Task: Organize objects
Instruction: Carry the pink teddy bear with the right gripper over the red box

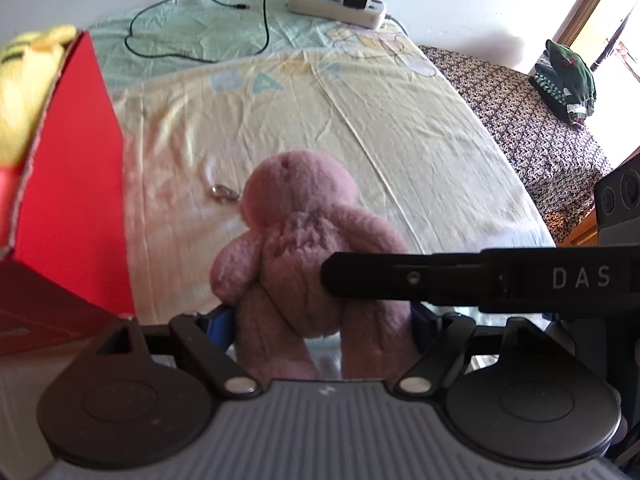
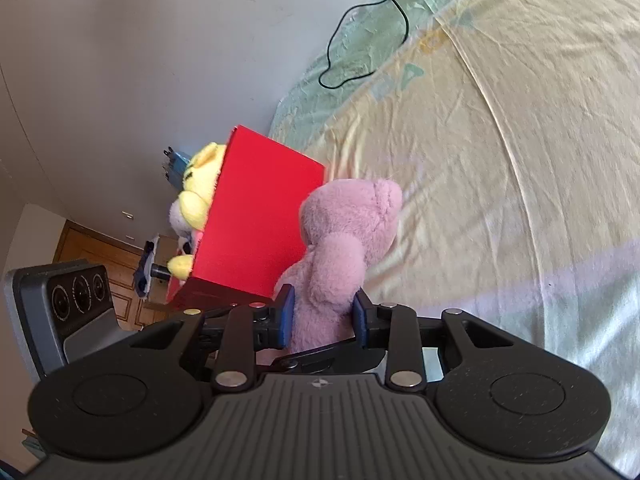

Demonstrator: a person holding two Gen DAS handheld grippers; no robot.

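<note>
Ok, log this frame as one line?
phase: carry | left gripper: shut on pink plush | right gripper: shut on pink plush | red box: beside plush, yellow plush inside

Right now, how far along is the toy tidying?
Done: a yellow plush already sits in the red box. In hand: the pink plush, gripped by both the left gripper and right gripper, beside the box. Left: getting it into the box.

White letters "DAS" stand on the black finger [image 1: 480, 280] crossing the left wrist view. The bedsheet [image 1: 360, 120] carries pale blue letters, perhaps "BA", too blurred to confirm.
</note>
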